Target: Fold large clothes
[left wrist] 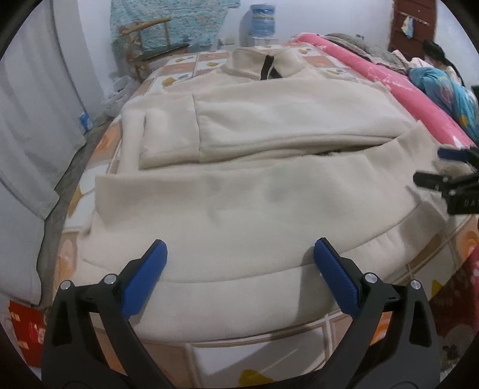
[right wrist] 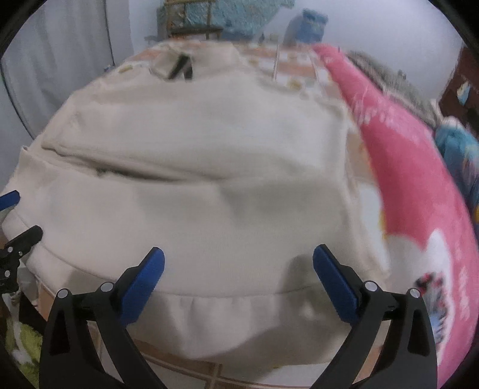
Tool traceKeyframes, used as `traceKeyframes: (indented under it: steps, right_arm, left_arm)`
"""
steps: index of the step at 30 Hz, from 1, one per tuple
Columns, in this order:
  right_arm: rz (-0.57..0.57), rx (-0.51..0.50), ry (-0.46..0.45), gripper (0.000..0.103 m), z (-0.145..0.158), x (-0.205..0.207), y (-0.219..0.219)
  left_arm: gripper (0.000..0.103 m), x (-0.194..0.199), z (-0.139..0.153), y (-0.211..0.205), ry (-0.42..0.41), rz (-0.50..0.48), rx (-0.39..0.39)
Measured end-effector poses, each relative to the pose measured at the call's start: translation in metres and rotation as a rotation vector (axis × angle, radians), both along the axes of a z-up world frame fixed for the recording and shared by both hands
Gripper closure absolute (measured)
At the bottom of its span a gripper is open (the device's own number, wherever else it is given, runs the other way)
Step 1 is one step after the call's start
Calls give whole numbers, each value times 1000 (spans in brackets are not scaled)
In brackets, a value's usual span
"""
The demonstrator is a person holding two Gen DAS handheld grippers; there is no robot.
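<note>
Two blue-padded hand-held grippers hover over a cream fleece sweatshirt [left wrist: 239, 185] spread on a bed with a tiled orange-and-white patterned sheet [left wrist: 179, 64].

From my left wrist camera, I see the left hand-held gripper [left wrist: 239, 251] with its jaws wide apart above the ribbed hem, holding nothing. The sweatshirt lies collar away from me, a black zipper [left wrist: 267, 68] at the neck and one sleeve folded across the chest. The right hand-held gripper [left wrist: 431, 167] enters at the right edge, close to the garment's side; I cannot tell from here whether it touches the cloth. A rolled pink blanket [left wrist: 389, 80] runs along the bed's right side, and a blue water bottle [left wrist: 263, 21] stands by the far wall.

From my right wrist camera, blurred, the right hand-held gripper [right wrist: 238, 257] is also spread open over the hem, empty. The left hand-held gripper [right wrist: 18, 212] shows at the left edge beside the sweatshirt.
</note>
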State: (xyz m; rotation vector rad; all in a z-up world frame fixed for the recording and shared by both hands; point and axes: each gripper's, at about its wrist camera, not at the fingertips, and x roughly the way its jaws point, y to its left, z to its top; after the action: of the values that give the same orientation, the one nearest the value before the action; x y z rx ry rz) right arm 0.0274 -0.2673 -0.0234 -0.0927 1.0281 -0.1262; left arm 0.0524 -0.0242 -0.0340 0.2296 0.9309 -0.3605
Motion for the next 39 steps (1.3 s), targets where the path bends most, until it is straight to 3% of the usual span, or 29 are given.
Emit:
traceKeyframes:
  steps: [7,11,15,17,20,23,26,27,30,32,33,34,35,39]
  right_arm:
    - [147,-97,-193,7,85,23,14]
    - [212,6,-262,7,123,65,5]
    - [229,121,-253,7,140,135,-14]
    - [210,160,-219,7,134,180,-27]
    - [150,260,-100,9,106,251,-47]
    - [56,365,19,23,66,305,-67]
    - [-14,460,100,34,28,340,-79]
    - [-24,477,117,35,20,348,-82]
    - [-46,502,170,49,-5,367,-82]
    - [-37,499,188,71,-13,373,-79]
    - [-23,502,195,77,-15,374,-76]
    - [-8,503,193,90,-14,373,-74]
    - [13,497,185,91,-11,370,-69]
    - [82,446,136,93,14,352,-55]
  left_arm:
    - [8,36,73,21,-220,-42,-46]
    - [8,92,105,19,-231,-65,-144]
    - [8,173,116,3,-192,-59,-218]
    - [8,212,113,-8,-126,-55,-279]
    - [21,266,100,-34,-77,-45,-306]
    - [26,311,78,-61,-8,-48,-337]
    - [38,349,46,-80,111,-14,-340]
    - [44,358,37,-85,137,-7,-332]
    - [51,377,12,-98,213,-9,-324]
    - [67,382,2,-102,246,-9,-338]
    - [71,383,0,-104,255,-17,-346]
    - [82,383,-1,-105,258,-29,-358]
    - [90,379,1,-107,255,-52,-366]
    - [94,358,23,-112,171,-113,-308]
